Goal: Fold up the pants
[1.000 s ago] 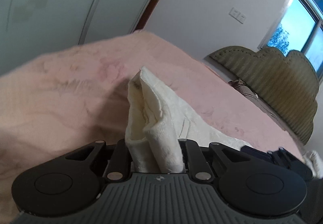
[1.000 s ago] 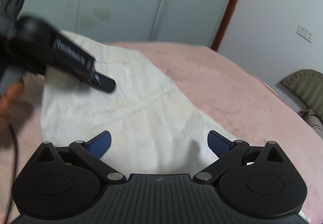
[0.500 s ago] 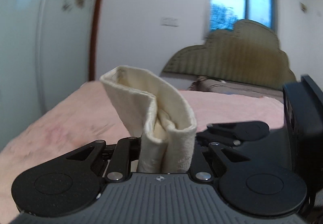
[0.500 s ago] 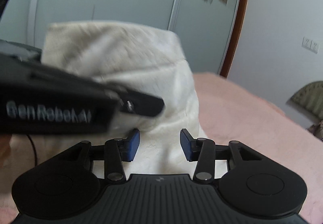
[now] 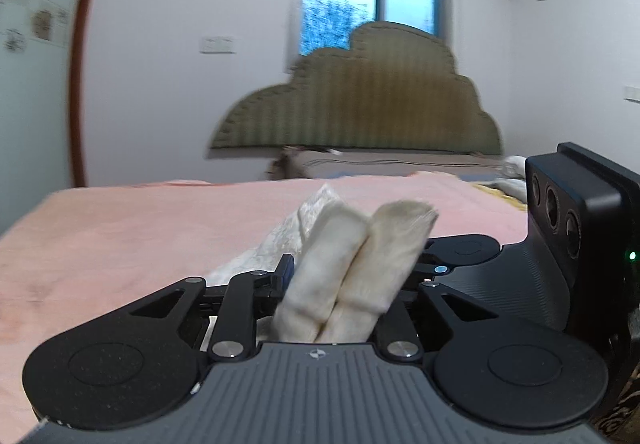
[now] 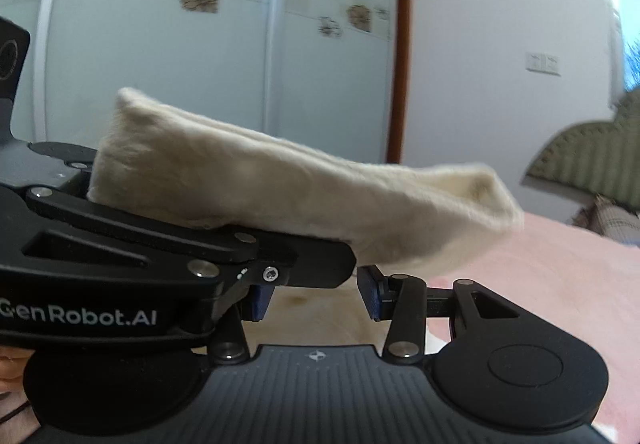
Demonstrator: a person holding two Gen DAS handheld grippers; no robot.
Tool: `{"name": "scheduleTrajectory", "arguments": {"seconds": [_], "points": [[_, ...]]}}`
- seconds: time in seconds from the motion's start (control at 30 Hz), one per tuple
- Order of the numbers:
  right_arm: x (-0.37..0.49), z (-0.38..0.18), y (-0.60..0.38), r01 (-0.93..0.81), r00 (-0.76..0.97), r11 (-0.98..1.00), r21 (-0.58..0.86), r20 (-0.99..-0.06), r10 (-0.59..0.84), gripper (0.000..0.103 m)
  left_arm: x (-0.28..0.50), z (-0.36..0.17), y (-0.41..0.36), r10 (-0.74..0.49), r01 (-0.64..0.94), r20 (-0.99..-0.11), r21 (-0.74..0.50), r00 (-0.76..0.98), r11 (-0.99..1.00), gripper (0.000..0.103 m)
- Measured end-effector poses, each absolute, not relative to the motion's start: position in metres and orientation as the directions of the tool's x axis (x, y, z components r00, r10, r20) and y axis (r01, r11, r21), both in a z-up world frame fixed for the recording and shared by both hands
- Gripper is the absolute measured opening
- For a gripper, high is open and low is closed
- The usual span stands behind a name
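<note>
The cream pants point(image 5: 320, 244) are bunched into a doubled fold that stands up between the fingers of my left gripper point(image 5: 356, 264). Its jaws are opening, and the pads still touch the cloth. In the right wrist view the same fold point(image 6: 280, 184) lies lifted across the left gripper's finger point(image 6: 312, 258), above the pink bed. My right gripper point(image 6: 314, 298) sits just below and beside it, its blue pads point(image 6: 370, 298) closed partway on a cream layer of the pants. The right gripper's camera housing point(image 5: 576, 228) is close on the right in the left wrist view.
A pink blanket point(image 5: 140, 236) covers the bed. An olive scalloped headboard point(image 5: 360, 104) with pillows stands at the far end under a window point(image 5: 360, 4). Pale wardrobe doors with flower decals point(image 6: 200, 44) stand on the other side. A hand point(image 6: 8, 364) shows at the left edge.
The pants lay flat on the bed a second ago and are now lifted. My right gripper closed from wide open onto the cloth. Both grippers swung round towards the headboard.
</note>
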State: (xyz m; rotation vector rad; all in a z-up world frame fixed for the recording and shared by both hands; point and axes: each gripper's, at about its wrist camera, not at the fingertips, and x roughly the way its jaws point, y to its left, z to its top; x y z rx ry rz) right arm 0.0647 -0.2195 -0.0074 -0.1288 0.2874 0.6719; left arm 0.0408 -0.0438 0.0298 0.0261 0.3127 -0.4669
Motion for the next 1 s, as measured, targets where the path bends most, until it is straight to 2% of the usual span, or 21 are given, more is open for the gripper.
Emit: {"name": "scheduleTrajectory", "arguments": {"seconds": [0.3,0.7,0.77,0.9,1.0], "points": [[0.071,-0.027,-0.293,-0.553,0.786,0.832,-0.031,-0.351,0.509,0.044,0.053,0.006,-0.125,-0.574,0.575,-0.340,-0.109,0.745,0.811,0.024],[0.075,-0.053,-0.336,-0.483,0.792,0.876,0.000,-0.427,0.436,0.043,0.076,-0.025,-0.174,-0.614,0.613,-0.410,-0.152,0.675,0.775,0.025],[0.076,-0.057,-0.341,-0.472,0.787,0.882,0.005,-0.449,0.424,0.043,0.082,-0.029,-0.175,-0.624,0.619,-0.428,-0.171,0.654,0.767,0.031],[0.072,-0.062,-0.352,-0.456,0.762,0.890,0.017,-0.509,0.400,0.044,0.085,-0.041,-0.173,-0.633,0.629,-0.474,-0.192,0.612,0.753,0.035],[0.062,-0.061,-0.366,-0.422,0.761,0.907,0.000,-0.544,0.354,0.048,0.079,-0.048,-0.174,-0.633,0.642,-0.493,-0.179,0.597,0.746,0.040]]}}
